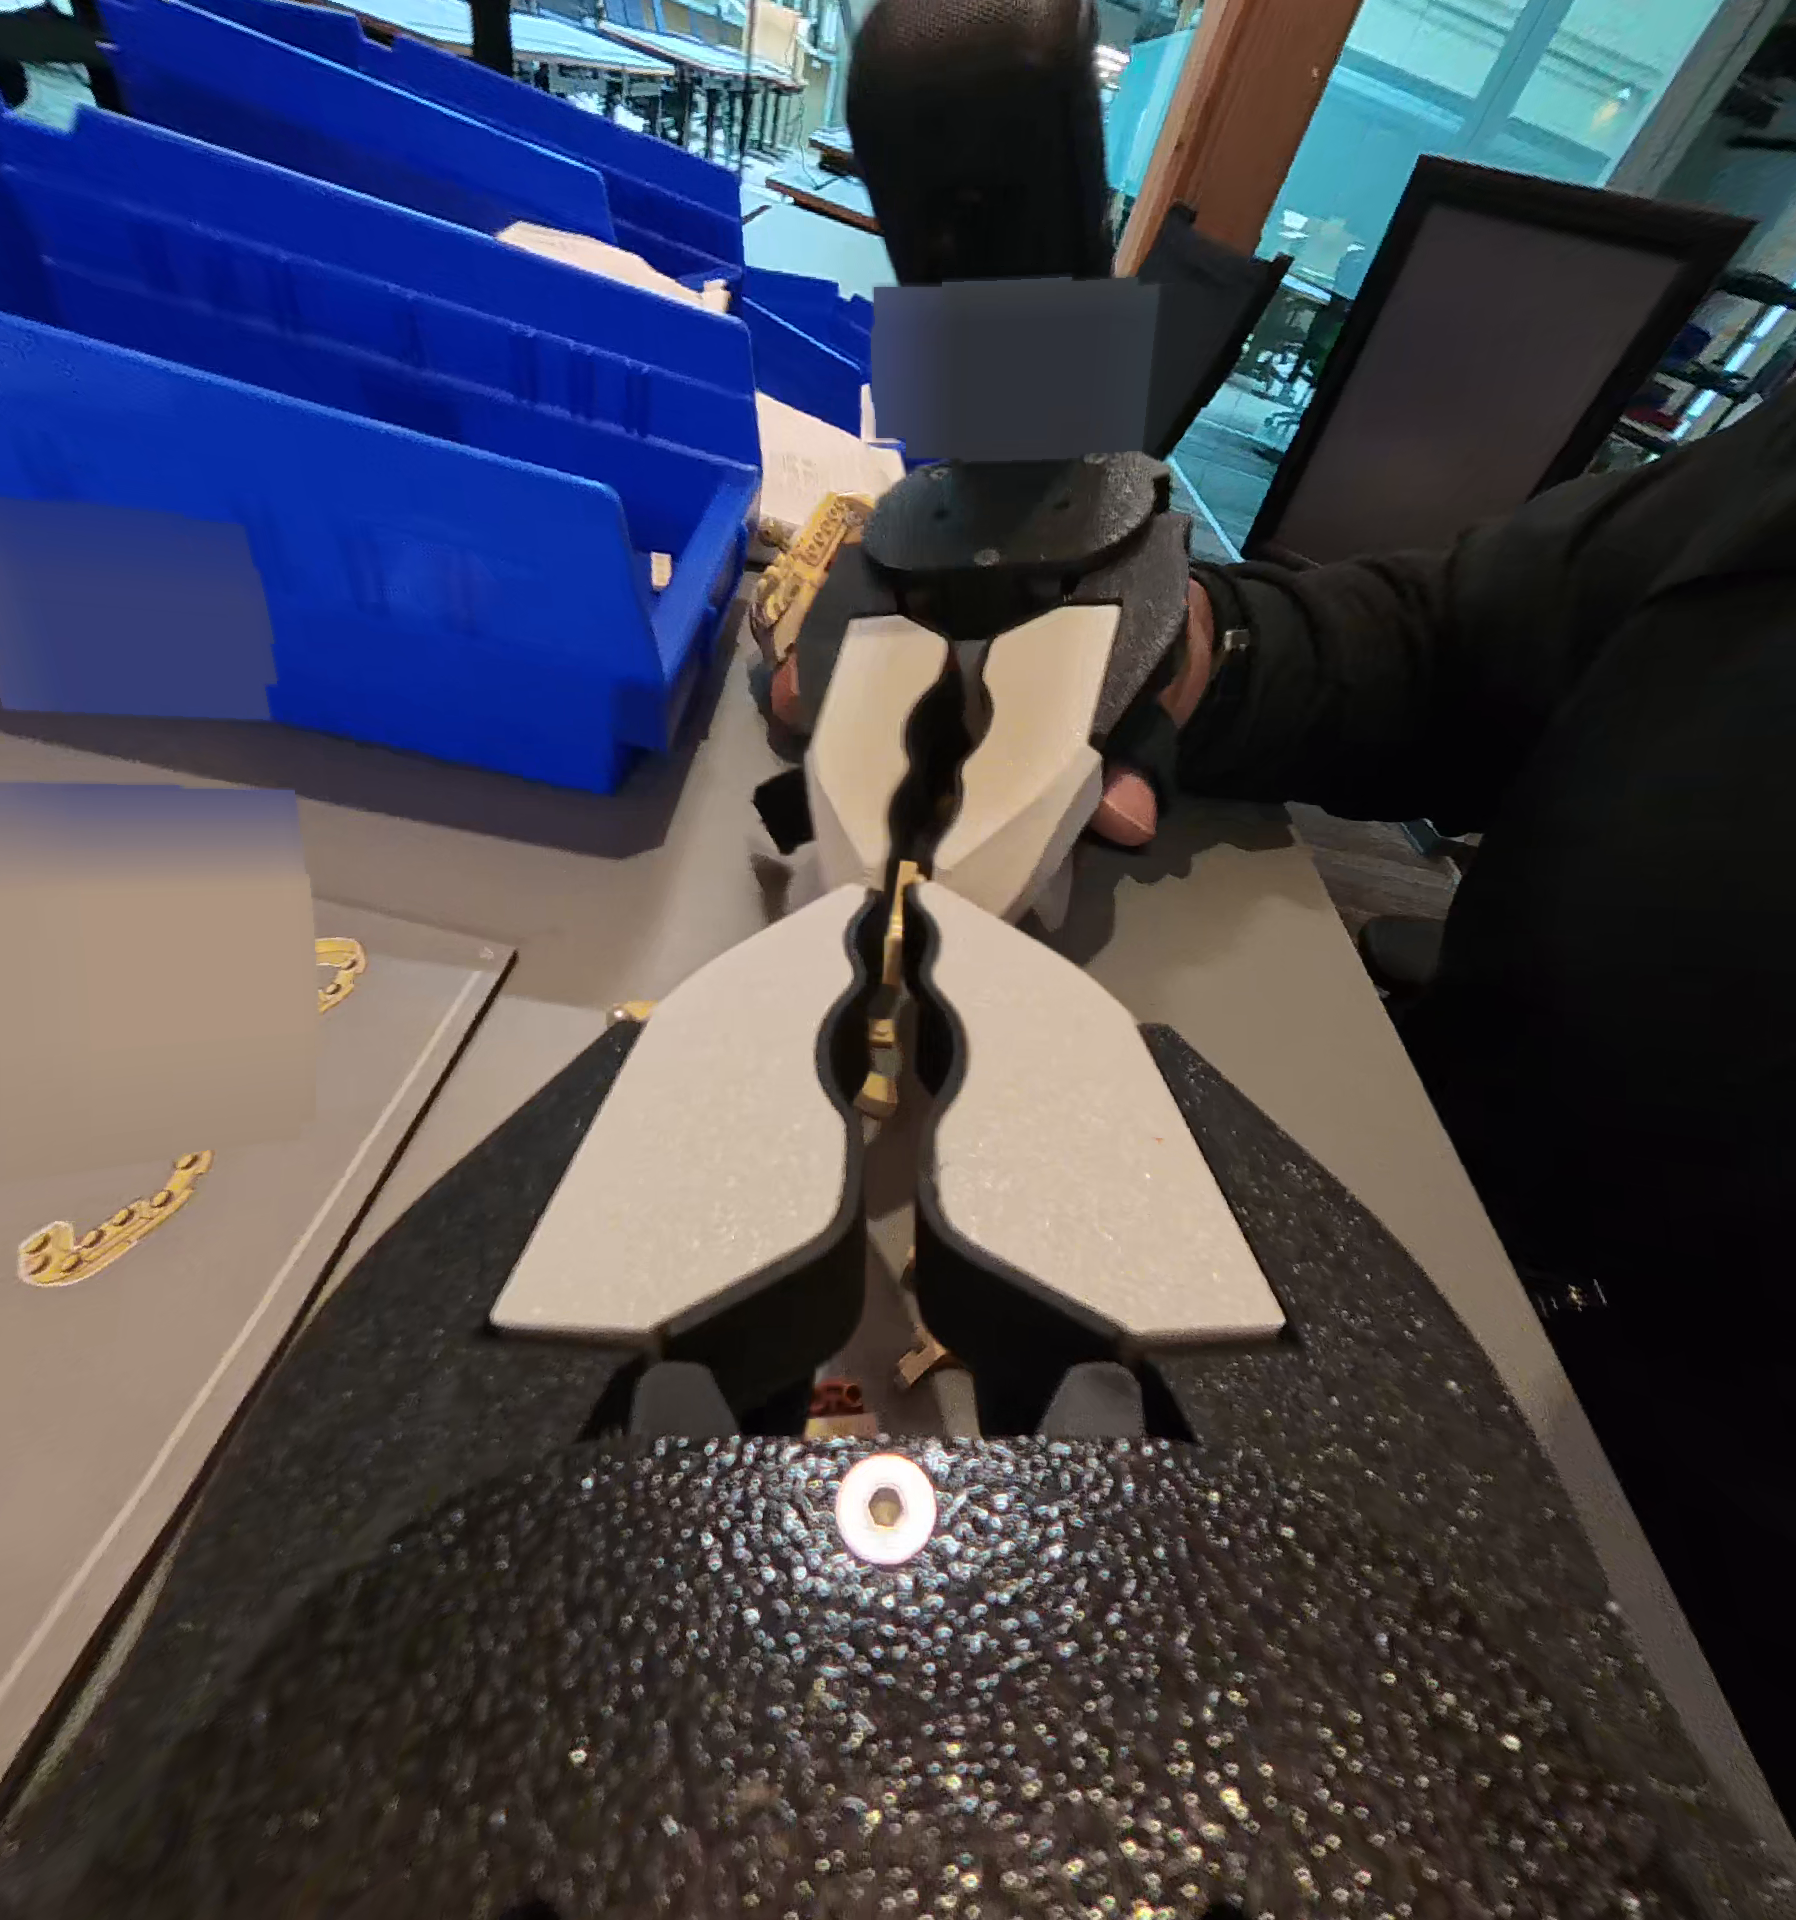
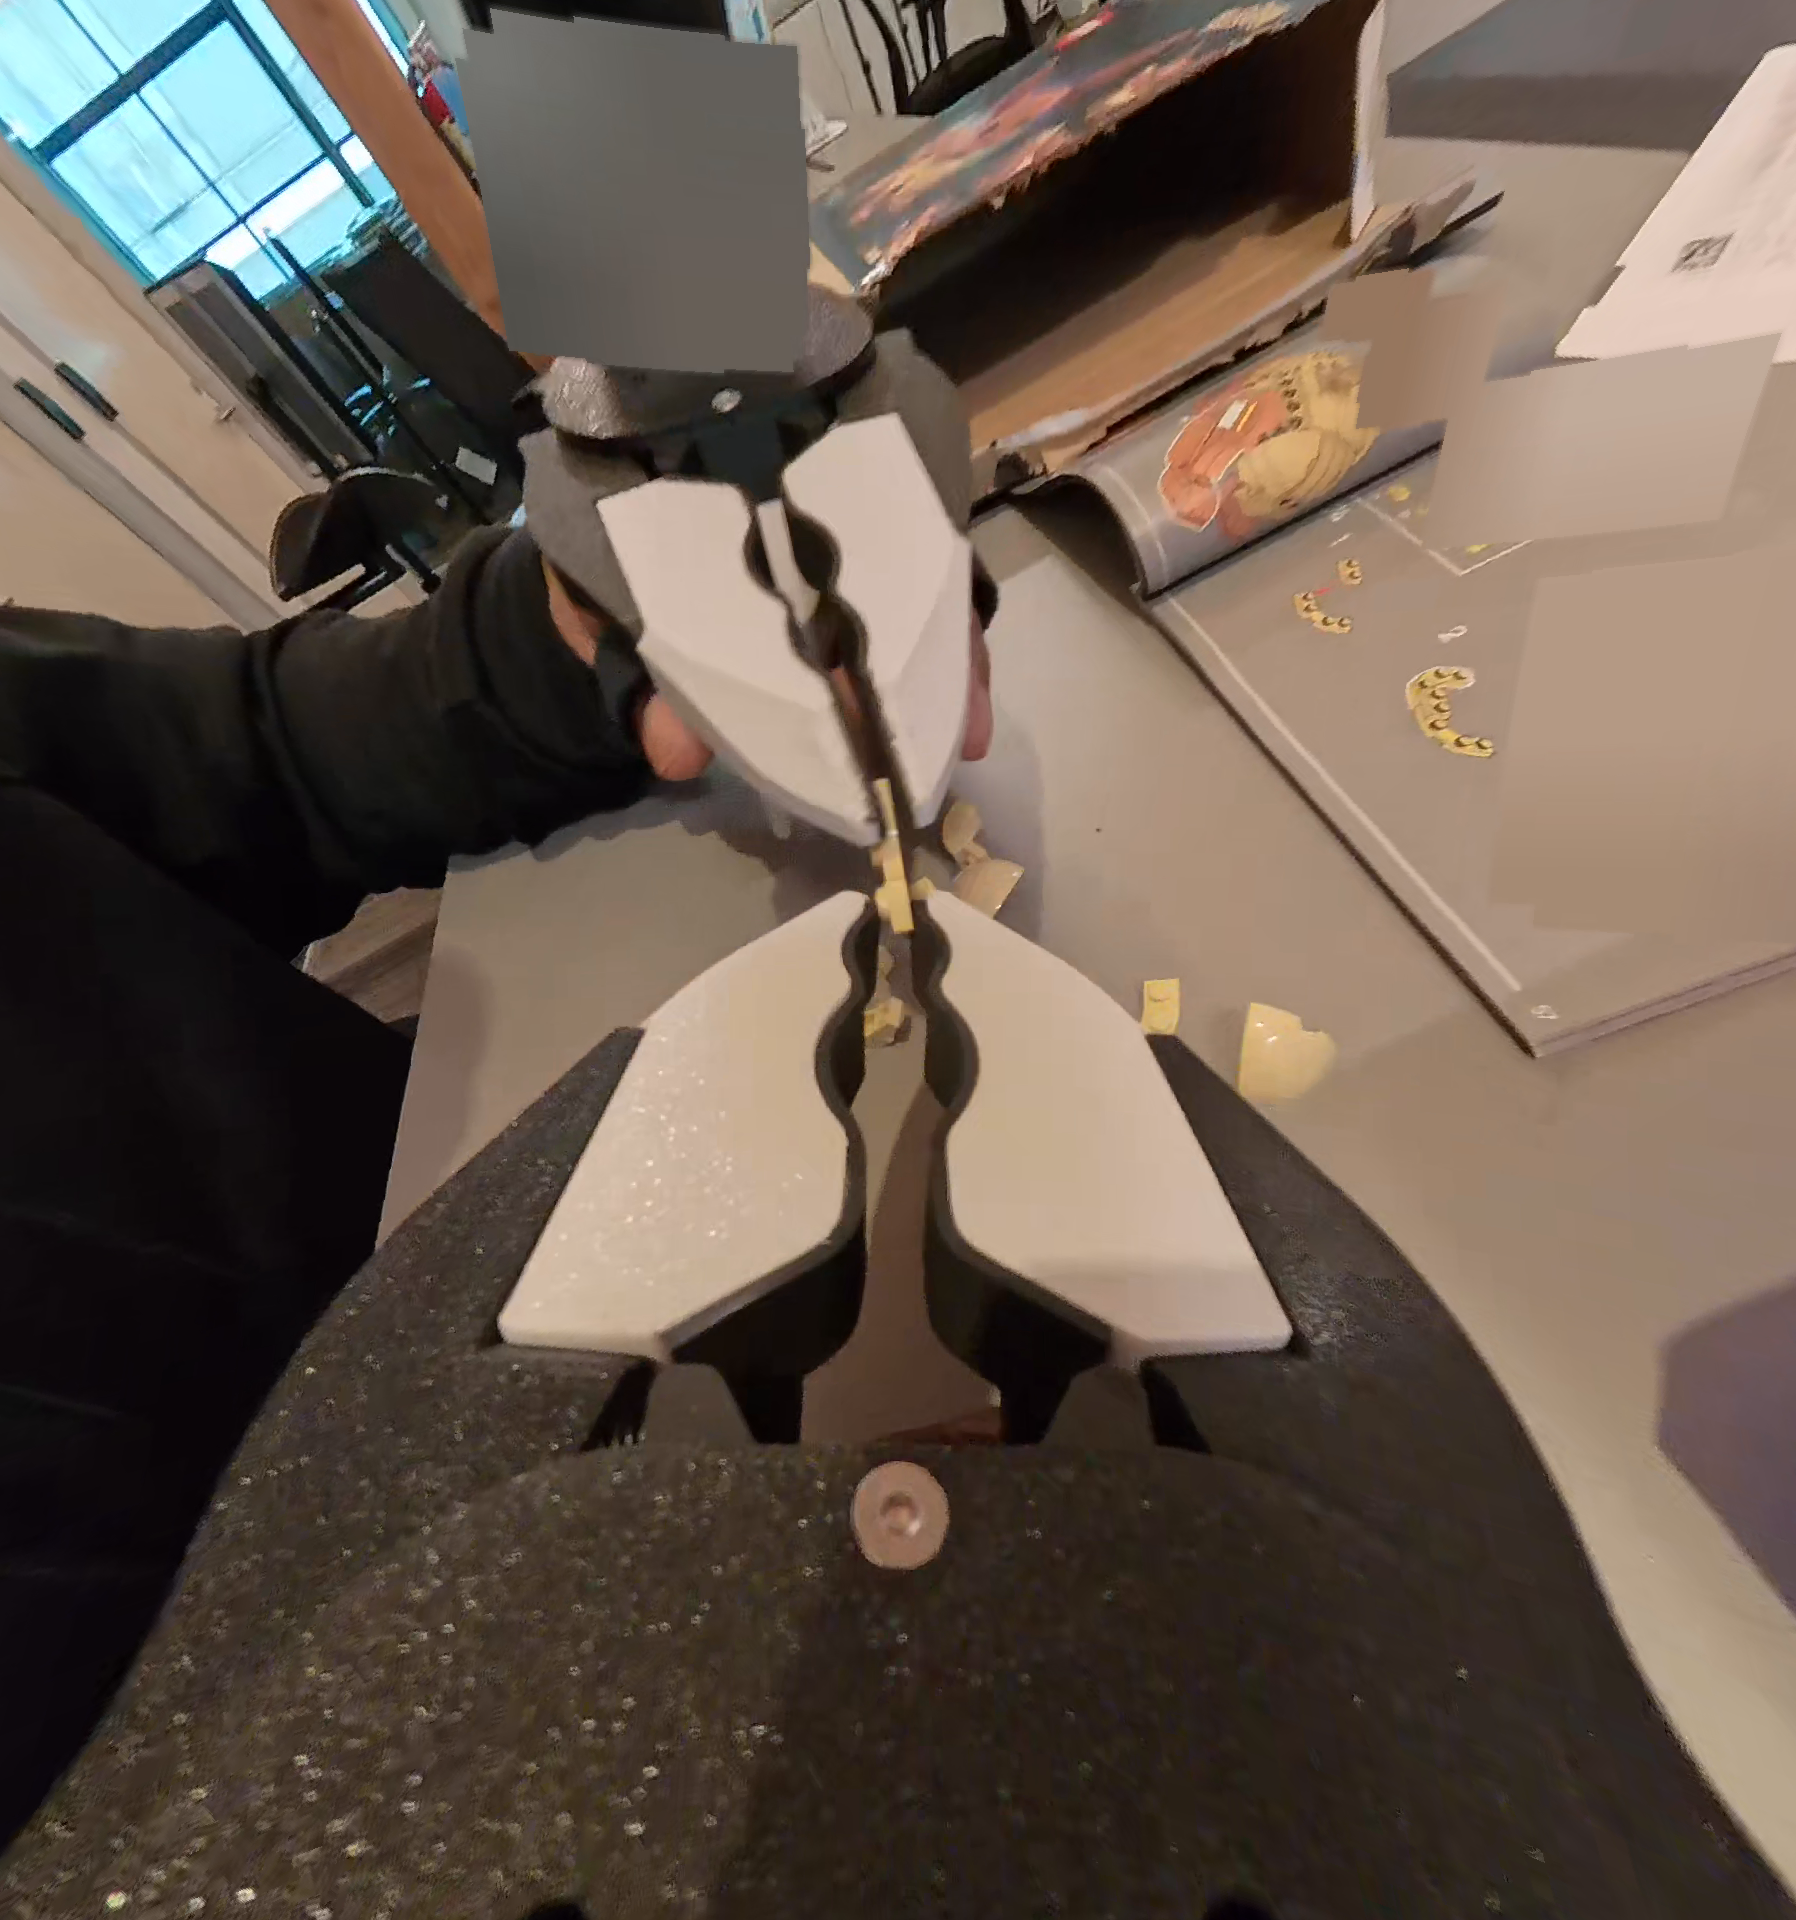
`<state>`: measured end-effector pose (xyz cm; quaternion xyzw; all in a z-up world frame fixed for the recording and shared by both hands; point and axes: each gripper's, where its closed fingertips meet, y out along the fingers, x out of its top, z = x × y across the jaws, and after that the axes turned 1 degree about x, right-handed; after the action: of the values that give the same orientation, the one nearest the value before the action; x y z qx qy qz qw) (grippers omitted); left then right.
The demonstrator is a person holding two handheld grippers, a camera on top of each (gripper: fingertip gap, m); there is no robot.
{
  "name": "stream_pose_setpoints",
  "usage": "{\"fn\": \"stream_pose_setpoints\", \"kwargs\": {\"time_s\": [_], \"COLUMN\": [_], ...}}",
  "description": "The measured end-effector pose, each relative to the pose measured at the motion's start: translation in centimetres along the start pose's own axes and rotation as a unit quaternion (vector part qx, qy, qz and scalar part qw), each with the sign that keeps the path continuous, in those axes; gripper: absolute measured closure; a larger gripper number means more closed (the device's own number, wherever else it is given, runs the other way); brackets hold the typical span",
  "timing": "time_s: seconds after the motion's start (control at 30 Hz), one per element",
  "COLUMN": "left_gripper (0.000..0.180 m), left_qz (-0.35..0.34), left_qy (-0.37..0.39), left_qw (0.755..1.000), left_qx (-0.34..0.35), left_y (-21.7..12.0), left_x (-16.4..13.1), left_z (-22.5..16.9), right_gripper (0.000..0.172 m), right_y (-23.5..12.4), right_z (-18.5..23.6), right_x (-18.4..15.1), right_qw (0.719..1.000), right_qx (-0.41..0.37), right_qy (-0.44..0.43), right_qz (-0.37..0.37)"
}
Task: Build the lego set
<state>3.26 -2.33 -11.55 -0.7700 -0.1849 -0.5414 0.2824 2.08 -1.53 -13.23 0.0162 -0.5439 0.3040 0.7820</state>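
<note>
At frame centre, the left gripper [image 1: 899, 904] and the right gripper [image 2: 899, 914] both pinch one tan brick piece [image 2: 892, 878] tip to tip, above the grey table [image 2: 1133, 831].

L gripper [image 1: 894, 914] & R gripper [image 2: 899, 914] meet tip to tip, jaws nearly closed, each pinching a thin tan piece [image 1: 892, 940]; gloved hands grip both.

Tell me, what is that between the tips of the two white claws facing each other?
A small tan toy-brick piece bridges the left gripper and the right gripper, pinched at each end; the right wrist view shows it best.
</note>
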Motion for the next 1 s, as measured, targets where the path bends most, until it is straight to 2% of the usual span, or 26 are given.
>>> {"fn": "stream_pose_setpoints", "kwargs": {"time_s": [0.07,0.2,0.27,0.37,0.43,0.53,0.7,0.83,1.0], "left_gripper": [0.178,0.179,0.179,0.179,0.179,0.178,0.178,0.174,0.163], "left_qz": [0.018,0.031,0.05,0.095,0.122,0.172,0.246,0.263,0.233], "left_qy": [-0.014,-0.118,-0.157,-0.173,-0.173,-0.157,-0.107,-0.078,-0.064], "left_qw": [1.0,0.993,0.986,0.98,0.976,0.97,0.962,0.962,0.97], "left_qx": [0.002,-0.001,-0.007,-0.023,-0.044,-0.068,-0.05,-0.013,0.018], "left_y": [-0.2,-0.8,-0.8,-0.5,0.0,0.7,1.5,1.7,1.9], "left_x": [-0.5,-1.3,-2.2,-3.7,-4.4,-5.7,-7.7,-8.1,-7.1], "left_z": [0.3,1.2,1.2,0.5,-0.7,-2.4,-3.1,-2.2,-1.1], "right_gripper": [0.164,0.154,0.154,0.154,0.154,0.153,0.154,0.155,0.156], "right_y": [0.2,-0.2,-1.0,-2.4,-2.8,-2.4,-1.9,-1.8,-2.2], "right_z": [-0.2,-1.4,-1.9,-2.7,-2.8,-3.1,-3.2,-3.2,-2.5], "right_x": [-0.4,-1.4,-2.1,-4.0,-5.4,-6.3,-7.1,-7.1,-7.5], "right_qw": [1.0,0.991,0.979,0.954,0.943,0.937,0.936,0.935,0.936], "right_qx": [-0.008,-0.062,-0.085,-0.115,-0.11,-0.109,-0.106,-0.107,-0.081], "right_qy": [-0.018,-0.101,-0.153,-0.205,-0.219,-0.222,-0.217,-0.216,-0.212], "right_qz": [0.013,0.063,0.105,0.185,0.227,0.246,0.258,0.26,0.27]}}
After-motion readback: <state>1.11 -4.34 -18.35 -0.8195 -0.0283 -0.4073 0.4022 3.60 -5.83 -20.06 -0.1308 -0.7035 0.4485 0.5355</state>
